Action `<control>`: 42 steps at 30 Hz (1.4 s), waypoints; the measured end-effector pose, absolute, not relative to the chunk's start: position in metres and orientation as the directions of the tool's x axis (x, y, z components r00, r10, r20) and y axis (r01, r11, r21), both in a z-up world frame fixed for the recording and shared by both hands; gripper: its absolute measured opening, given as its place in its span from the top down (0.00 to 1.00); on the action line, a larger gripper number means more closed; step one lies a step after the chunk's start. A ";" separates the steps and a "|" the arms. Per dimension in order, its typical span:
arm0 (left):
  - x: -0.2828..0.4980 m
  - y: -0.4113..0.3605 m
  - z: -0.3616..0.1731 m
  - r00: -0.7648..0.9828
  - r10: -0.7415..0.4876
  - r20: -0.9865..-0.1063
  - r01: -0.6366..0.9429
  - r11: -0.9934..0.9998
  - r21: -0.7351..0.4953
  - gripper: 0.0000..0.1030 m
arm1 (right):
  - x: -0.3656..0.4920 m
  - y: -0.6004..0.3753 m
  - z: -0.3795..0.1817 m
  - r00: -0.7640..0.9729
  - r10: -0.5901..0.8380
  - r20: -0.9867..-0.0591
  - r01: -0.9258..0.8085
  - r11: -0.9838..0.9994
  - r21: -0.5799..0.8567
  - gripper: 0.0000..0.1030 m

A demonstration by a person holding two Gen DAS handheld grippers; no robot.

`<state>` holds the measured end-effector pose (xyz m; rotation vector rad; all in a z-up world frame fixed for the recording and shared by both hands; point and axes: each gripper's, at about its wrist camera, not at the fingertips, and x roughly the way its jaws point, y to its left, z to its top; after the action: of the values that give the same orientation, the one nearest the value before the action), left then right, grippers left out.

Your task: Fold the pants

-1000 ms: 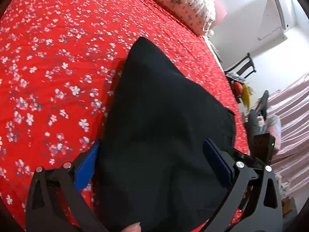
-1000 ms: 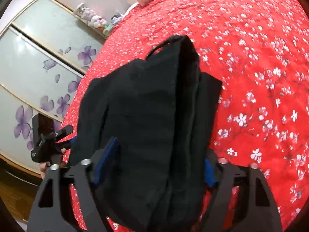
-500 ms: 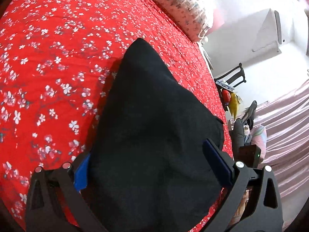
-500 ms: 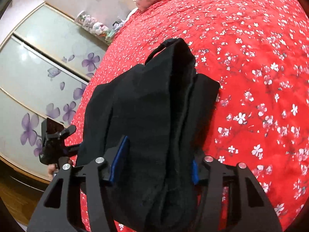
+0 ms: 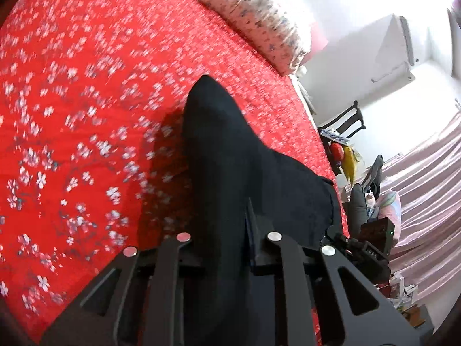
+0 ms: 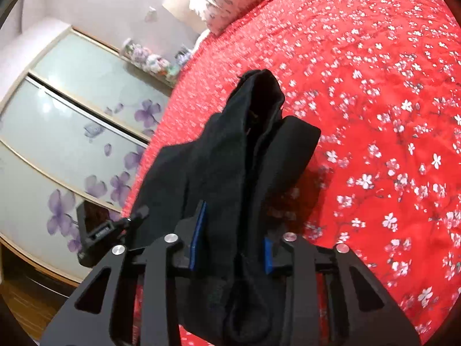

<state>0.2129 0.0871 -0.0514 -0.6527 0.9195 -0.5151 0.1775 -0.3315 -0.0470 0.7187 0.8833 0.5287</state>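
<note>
A bed with a red flowered cover (image 5: 86, 86) fills most of both views, with a patterned pillow (image 5: 259, 23) at its head, a wardrobe with purple flowers on its doors (image 6: 72, 132) off one side and a chair (image 5: 350, 121) off the other. The black pants (image 5: 230, 158) lie near the foot edge of the bed, already doubled into a thick, narrow bundle with several layers stacked, so the folding looks well along; what seems left is one more fold or a final tidy. The left gripper (image 5: 222, 230) is closing, its fingers pinching one end of the cloth. The right gripper (image 6: 230, 239) is also closing, its blue-padded fingers (image 6: 197, 236) squeezing the other end of the pants (image 6: 230, 150). The side edges of the bed are close to the bundle, while toward the pillow the cover lies bare, leaving plenty of room to carry the cloth forward.
</note>
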 end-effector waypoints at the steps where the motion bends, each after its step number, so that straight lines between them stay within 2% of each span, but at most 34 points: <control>1: 0.210 0.084 -0.045 0.523 -0.662 -0.537 0.147 0.691 -0.708 0.84 | 0.177 -0.332 -0.043 0.541 0.686 -0.486 -0.133 0.641 0.756 0.70; 9: 0.208 0.048 -0.024 0.571 -0.689 -0.446 0.223 0.653 -0.724 0.84 | 0.175 -0.361 -0.020 0.640 0.663 -0.388 -0.146 0.601 0.786 0.71; 13: 0.216 0.028 -0.025 0.576 -0.687 -0.443 0.246 0.662 -0.708 0.84 | 0.177 -0.385 -0.024 0.707 0.610 -0.358 -0.120 0.603 0.789 0.71; 15: 0.222 0.025 -0.034 0.575 -0.674 -0.465 0.230 0.678 -0.698 0.83 | 0.181 -0.392 -0.036 0.717 0.589 -0.373 -0.082 0.602 0.794 0.71; 18: 0.235 0.029 -0.064 0.552 -0.661 -0.509 0.138 0.674 -0.726 0.82 | 0.190 -0.388 -0.060 0.693 0.538 -0.480 -0.001 0.666 0.746 0.71; 20: 0.236 0.032 -0.075 0.549 -0.658 -0.515 0.112 0.668 -0.736 0.78 | 0.192 -0.386 -0.063 0.695 0.513 -0.504 0.011 0.693 0.720 0.71; 23: 0.231 0.034 -0.067 0.578 -0.581 -0.572 0.075 0.736 -0.672 0.57 | 0.192 -0.388 -0.062 0.675 0.496 -0.547 0.048 0.710 0.703 0.65; 24: 0.227 0.038 -0.063 0.607 -0.536 -0.587 0.053 0.764 -0.643 0.45 | 0.192 -0.387 -0.059 0.670 0.469 -0.576 0.069 0.733 0.677 0.60; 25: 0.221 0.045 -0.055 0.649 -0.476 -0.594 0.022 0.792 -0.610 0.40 | 0.191 -0.385 -0.055 0.667 0.429 -0.609 0.092 0.764 0.639 0.55; 26: 0.215 0.051 -0.048 0.681 -0.437 -0.588 0.004 0.804 -0.594 0.40 | 0.188 -0.385 -0.051 0.672 0.403 -0.621 0.105 0.778 0.619 0.53; 28: 0.200 0.062 -0.030 0.736 -0.410 -0.539 0.013 0.804 -0.594 0.38 | 0.177 -0.383 -0.033 0.713 0.329 -0.619 0.117 0.815 0.568 0.41; 29: 0.190 0.062 -0.020 0.755 -0.432 -0.494 0.055 0.792 -0.608 0.35 | 0.173 -0.381 -0.025 0.730 0.318 -0.605 0.103 0.824 0.557 0.39; 31: 0.177 0.052 -0.004 0.750 -0.501 -0.432 0.159 0.770 -0.617 0.17 | 0.161 -0.377 -0.004 0.777 0.327 -0.538 0.041 0.827 0.561 0.16; 33: 0.170 0.026 0.004 0.676 -0.608 -0.417 0.287 0.738 -0.610 0.12 | 0.153 -0.372 0.008 0.783 0.407 -0.470 -0.046 0.791 0.610 0.07; 35: 0.171 0.006 -0.002 0.601 -0.660 -0.450 0.332 0.718 -0.611 0.09 | 0.156 -0.366 0.003 0.731 0.509 -0.454 -0.085 0.728 0.680 0.05; 37: 0.181 -0.011 -0.022 0.514 -0.673 -0.532 0.316 0.725 -0.612 0.04 | 0.170 -0.364 -0.024 0.642 0.561 -0.522 -0.013 0.689 0.725 0.05; 39: 0.193 -0.022 -0.043 0.466 -0.622 -0.630 0.275 0.778 -0.565 0.05 | 0.183 -0.366 -0.055 0.598 0.579 -0.553 0.043 0.667 0.744 0.06; 40: 0.194 -0.028 -0.050 0.467 -0.604 -0.646 0.300 0.796 -0.527 0.04 | 0.184 -0.368 -0.060 0.621 0.582 -0.525 0.022 0.657 0.754 0.06; 42: 0.188 -0.039 -0.049 0.495 -0.560 -0.664 0.344 0.828 -0.442 0.02 | 0.186 -0.367 -0.058 0.624 0.577 -0.527 0.011 0.668 0.744 0.06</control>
<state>0.1877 -0.0385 -0.0486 -0.2660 0.8982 -0.5553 0.1862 -0.3668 -0.0581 0.7857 0.8470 0.3659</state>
